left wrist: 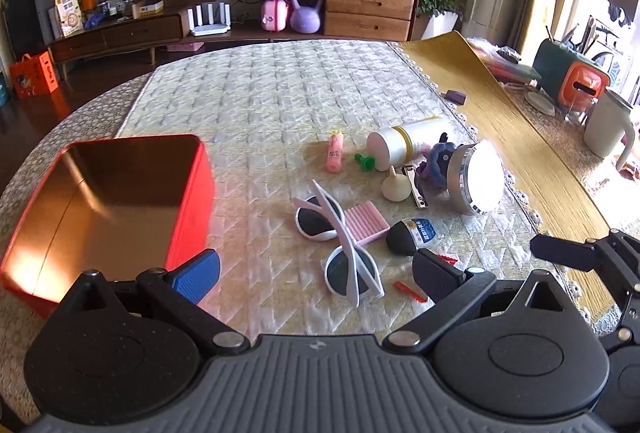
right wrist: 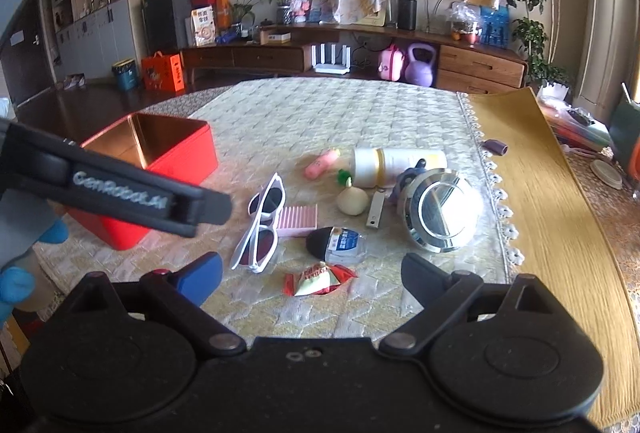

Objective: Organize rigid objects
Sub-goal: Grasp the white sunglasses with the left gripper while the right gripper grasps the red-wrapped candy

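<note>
An open, empty red tin box (left wrist: 192, 201) (right wrist: 180, 161) stands on the quilted table at the left. To its right lies a cluster: white sunglasses (left wrist: 344, 245) (right wrist: 262, 229), a pink ribbed block (left wrist: 366, 223) (right wrist: 298, 219), a black-and-clear bottle (left wrist: 412, 235) (right wrist: 340, 243), a round chrome piece (left wrist: 476, 179) (right wrist: 442, 211), a white bottle (left wrist: 408, 143) (right wrist: 396, 161), a pink tube (left wrist: 335, 151) (right wrist: 320, 163) and a red wrapped candy (right wrist: 318, 279). My left gripper (left wrist: 316, 277) is open above the sunglasses. My right gripper (right wrist: 314, 279) is open above the candy.
A cream bulb-shaped item (left wrist: 394, 187), nail clippers (left wrist: 416, 189), a green piece (left wrist: 365, 162) and a purple toy (left wrist: 436, 163) lie in the cluster. A yellow mat (left wrist: 500, 121) and a white mug (left wrist: 606, 129) are at the right. The left gripper's body (right wrist: 132, 193) crosses the right wrist view.
</note>
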Demonstrator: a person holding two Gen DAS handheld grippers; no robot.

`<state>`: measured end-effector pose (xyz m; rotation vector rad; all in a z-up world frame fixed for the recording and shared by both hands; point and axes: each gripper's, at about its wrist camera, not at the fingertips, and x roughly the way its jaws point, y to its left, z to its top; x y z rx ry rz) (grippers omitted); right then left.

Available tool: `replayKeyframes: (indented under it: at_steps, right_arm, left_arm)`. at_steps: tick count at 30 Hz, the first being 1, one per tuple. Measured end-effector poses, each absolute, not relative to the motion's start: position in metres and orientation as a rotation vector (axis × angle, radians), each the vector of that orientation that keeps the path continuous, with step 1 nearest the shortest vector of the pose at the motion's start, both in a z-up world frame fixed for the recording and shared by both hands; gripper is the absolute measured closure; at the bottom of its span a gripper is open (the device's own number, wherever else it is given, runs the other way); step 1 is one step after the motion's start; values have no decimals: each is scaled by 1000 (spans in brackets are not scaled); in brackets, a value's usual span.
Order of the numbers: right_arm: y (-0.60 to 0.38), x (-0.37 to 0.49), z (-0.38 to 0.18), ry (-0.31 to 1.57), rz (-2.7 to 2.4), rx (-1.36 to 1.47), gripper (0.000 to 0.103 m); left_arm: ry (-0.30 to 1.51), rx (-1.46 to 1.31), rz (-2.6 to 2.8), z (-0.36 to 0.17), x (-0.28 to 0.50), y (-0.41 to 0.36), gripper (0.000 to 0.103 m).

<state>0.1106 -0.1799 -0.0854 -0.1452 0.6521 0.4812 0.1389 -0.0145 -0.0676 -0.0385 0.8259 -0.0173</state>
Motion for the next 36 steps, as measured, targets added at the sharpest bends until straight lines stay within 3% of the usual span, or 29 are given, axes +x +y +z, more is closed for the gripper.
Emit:
replayKeyframes:
  at_steps: [14, 17, 19, 26, 32, 36]
  right_arm:
    - [-169, 138, -123, 729, 517, -199, 27]
    - [-166, 141, -129, 731, 519, -207, 29]
    - [-165, 142, -131, 732, 523, -214, 31]
    - [-165, 144, -135, 732, 528, -210, 32]
    - [-164, 145, -136, 727, 531, -207, 39]
    - [-162, 144, -136, 721, 532, -215, 45]
  left_arm:
    - [972, -91, -53, -118, 183, -19, 1]
    - [987, -98, -60, -123, 186, -19, 7]
    - [995, -101, -62, -126, 188, -19, 16]
    - [987, -124, -74, -129, 192, -17, 21]
    - [975, -117, -69, -127, 194, -18, 42]
    - [964, -91, -67, -127, 193, -21, 62]
